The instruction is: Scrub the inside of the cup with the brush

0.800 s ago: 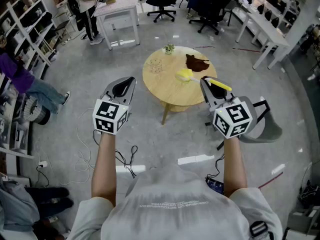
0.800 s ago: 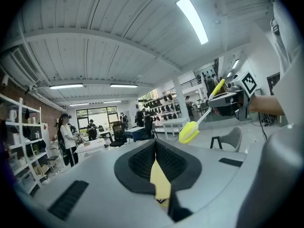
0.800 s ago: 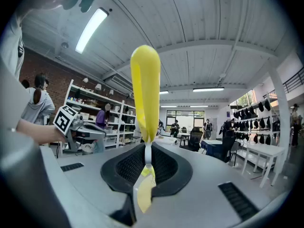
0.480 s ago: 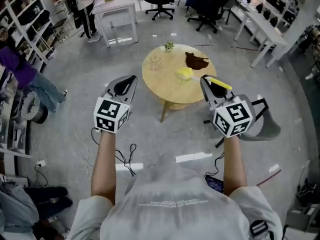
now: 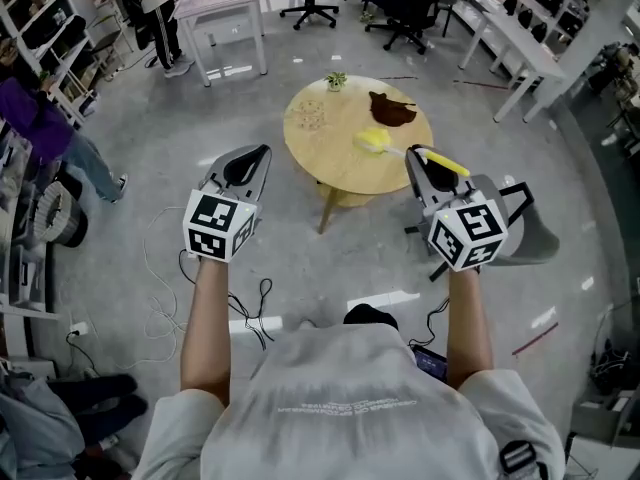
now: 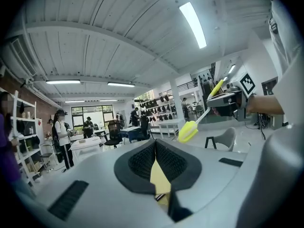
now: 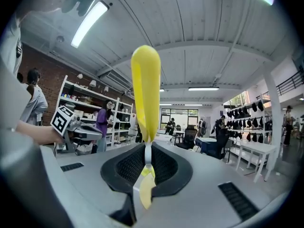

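Observation:
A round wooden table (image 5: 340, 173) stands ahead on the grey floor. On its left part sits what looks like a small clear cup (image 5: 311, 117). My right gripper (image 5: 424, 165) is shut on the brush, whose yellow sponge head (image 5: 371, 142) reaches over the table's near right part. In the right gripper view the brush (image 7: 146, 89) rises from the shut right gripper (image 7: 147, 150). My left gripper (image 5: 247, 167) hangs left of the table over the floor, and its shut jaws (image 6: 155, 145) hold nothing. The left gripper view shows the brush (image 6: 188, 131) off to the right.
A dark brown cloth (image 5: 391, 111) and a small plant (image 5: 336, 81) lie at the table's far side. A grey chair (image 5: 527, 234) stands right of my right gripper. Cables (image 5: 166, 268) and a white strip (image 5: 386, 301) lie on the floor. Desks, office chairs, shelves and people ring the room.
The table has drifted slightly up in the head view and a dark shoe now shows below. Both grippers keep the same pose, and the right one still holds the brush.

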Demonstrator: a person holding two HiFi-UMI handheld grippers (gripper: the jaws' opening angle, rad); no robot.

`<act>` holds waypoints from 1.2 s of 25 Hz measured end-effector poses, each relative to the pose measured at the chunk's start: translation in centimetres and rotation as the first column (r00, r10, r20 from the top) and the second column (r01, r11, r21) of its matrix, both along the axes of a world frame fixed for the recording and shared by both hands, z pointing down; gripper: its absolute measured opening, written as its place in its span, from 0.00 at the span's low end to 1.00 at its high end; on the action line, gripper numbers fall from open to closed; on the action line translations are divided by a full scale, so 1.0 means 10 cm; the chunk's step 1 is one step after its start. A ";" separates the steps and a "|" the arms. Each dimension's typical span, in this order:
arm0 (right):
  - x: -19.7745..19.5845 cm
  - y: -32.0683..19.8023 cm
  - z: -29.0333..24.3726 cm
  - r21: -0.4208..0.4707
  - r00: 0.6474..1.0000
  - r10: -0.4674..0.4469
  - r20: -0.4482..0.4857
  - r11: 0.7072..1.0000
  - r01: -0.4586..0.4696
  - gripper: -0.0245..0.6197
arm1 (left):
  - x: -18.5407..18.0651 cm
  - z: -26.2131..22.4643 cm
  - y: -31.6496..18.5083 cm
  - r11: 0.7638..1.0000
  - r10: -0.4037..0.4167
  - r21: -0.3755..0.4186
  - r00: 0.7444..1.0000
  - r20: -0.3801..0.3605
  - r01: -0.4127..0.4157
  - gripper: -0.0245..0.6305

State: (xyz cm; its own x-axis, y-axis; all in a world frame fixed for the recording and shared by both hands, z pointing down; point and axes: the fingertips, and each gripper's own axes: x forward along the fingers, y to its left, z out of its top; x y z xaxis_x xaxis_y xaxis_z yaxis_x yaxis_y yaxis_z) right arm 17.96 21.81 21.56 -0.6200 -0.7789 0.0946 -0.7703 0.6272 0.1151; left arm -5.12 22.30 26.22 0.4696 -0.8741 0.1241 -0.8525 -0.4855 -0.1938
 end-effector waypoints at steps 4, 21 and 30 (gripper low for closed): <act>-0.03 -0.03 0.03 -0.009 1.000 0.021 -0.008 1.000 -0.021 0.12 | -0.06 0.04 -0.10 1.000 0.007 -0.013 1.000 -0.015 -0.007 0.07; 0.08 -2.04 0.26 -0.012 0.994 -0.109 0.018 0.994 0.109 0.12 | 0.16 0.25 -1.85 0.996 -0.072 -0.046 0.994 0.084 0.076 0.07; 0.22 -3.13 0.33 -0.067 0.976 -0.210 0.049 0.975 0.213 0.12 | 0.36 0.30 -2.79 0.985 -0.143 -0.084 0.984 0.104 0.152 0.07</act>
State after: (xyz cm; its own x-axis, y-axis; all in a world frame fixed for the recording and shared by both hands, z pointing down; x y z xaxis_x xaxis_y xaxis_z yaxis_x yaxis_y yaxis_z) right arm 20.15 -9.48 24.83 -0.7748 -0.6215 0.1159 -0.6222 0.7821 0.0345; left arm -1.48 -5.61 29.26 0.3179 -0.9160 0.2448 -0.8955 -0.3749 -0.2398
